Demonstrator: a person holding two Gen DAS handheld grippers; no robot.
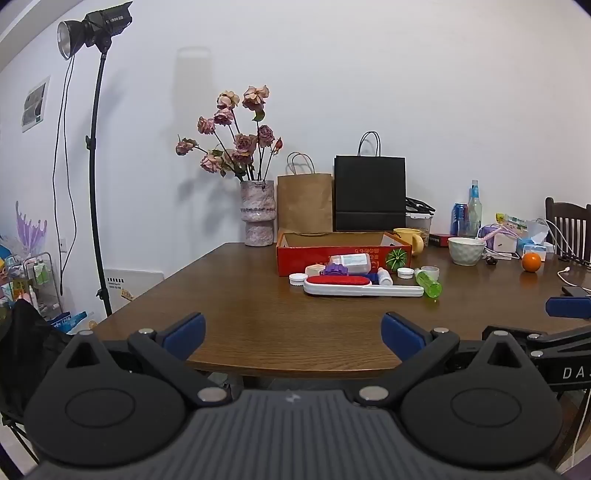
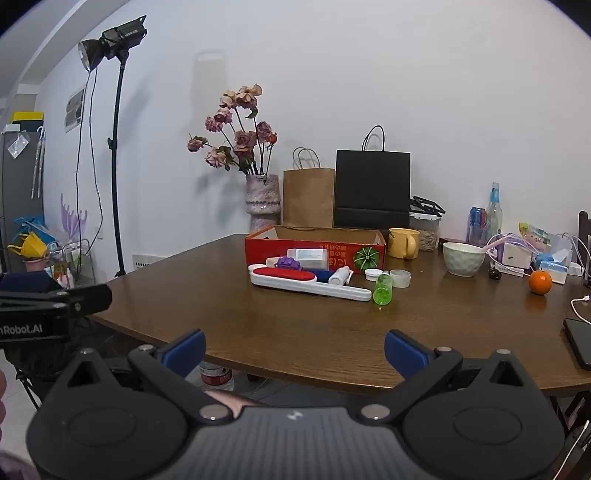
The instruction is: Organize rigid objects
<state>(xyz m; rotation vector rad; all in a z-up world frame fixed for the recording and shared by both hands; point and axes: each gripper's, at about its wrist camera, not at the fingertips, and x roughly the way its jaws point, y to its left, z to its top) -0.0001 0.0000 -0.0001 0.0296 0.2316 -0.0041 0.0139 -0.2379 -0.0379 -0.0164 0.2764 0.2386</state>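
Left wrist view: left hand-held gripper (image 1: 293, 334) spread wide, empty, at the worktop (image 1: 258, 325) edge.
Lint brush (image 1: 360, 286): white, red pad, lying before the red box (image 1: 343, 254).
Right wrist view: right hand-held gripper (image 2: 294, 350) spread wide, empty.
Green bottle (image 2: 382, 290): translucent, lying beside the brush handle.

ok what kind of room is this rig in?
Probably a home dining area set up for recording: a wooden dining table with a vase of dried roses, a mug and bowl among household clutter, and a studio light on a stand beside it.
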